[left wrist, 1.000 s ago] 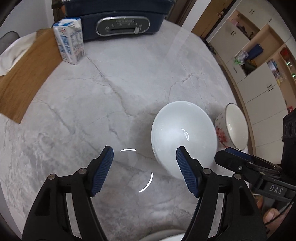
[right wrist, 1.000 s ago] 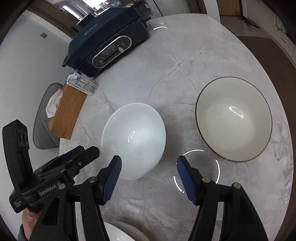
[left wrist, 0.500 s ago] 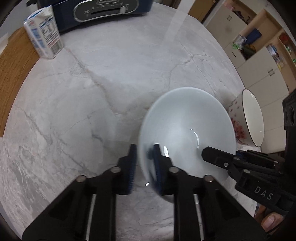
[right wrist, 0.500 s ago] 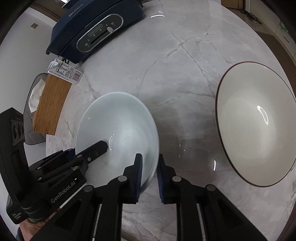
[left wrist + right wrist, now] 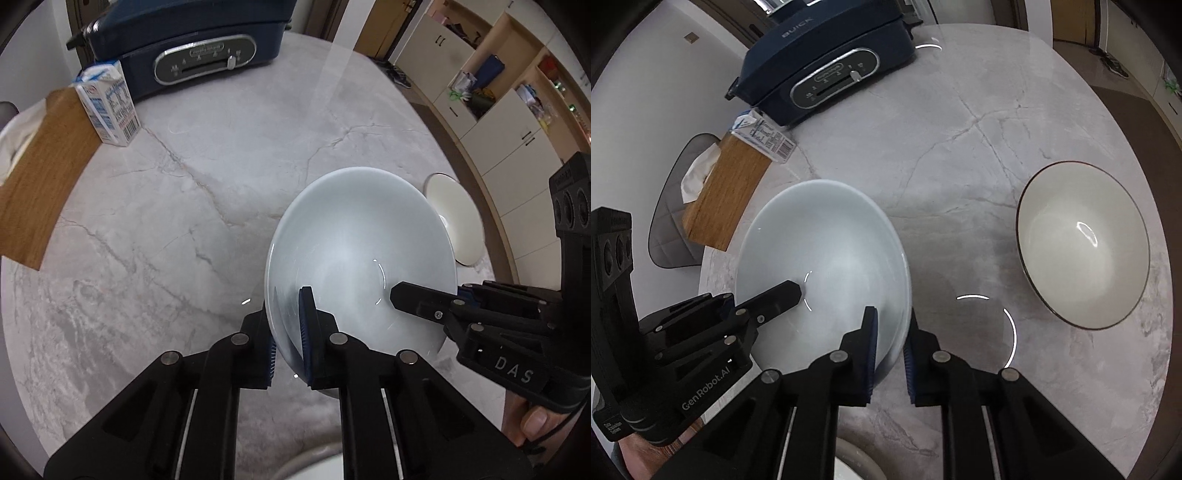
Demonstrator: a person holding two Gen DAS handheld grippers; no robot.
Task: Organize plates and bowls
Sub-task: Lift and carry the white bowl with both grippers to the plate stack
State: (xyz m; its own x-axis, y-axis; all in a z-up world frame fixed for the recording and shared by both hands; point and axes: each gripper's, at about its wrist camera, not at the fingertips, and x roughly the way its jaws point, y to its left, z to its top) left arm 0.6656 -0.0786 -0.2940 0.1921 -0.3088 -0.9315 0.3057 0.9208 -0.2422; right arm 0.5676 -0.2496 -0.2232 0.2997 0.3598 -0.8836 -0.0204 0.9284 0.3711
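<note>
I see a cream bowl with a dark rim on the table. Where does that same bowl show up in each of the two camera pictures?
Left wrist view: the cream bowl sits at the right, mostly hidden behind the pale bowl held in the jaws.
Right wrist view: the cream bowl lies in full view at the right, apart from the pale bowl.
Shared landmark: the dark blue cooker at the table's far edge.

Open marble (image 5: 960, 155) ahead of both sets of fingers, clear out to the dark appliance (image 5: 192, 51) at the far edge; right of the right fingers, a dark-rimmed bowl (image 5: 1082, 243) blocking that side; left of the left fingers, milk carton (image 5: 109, 107) and wooden box (image 5: 40, 173); pale dish rim (image 5: 853, 461) just beneath the fingers
</note>
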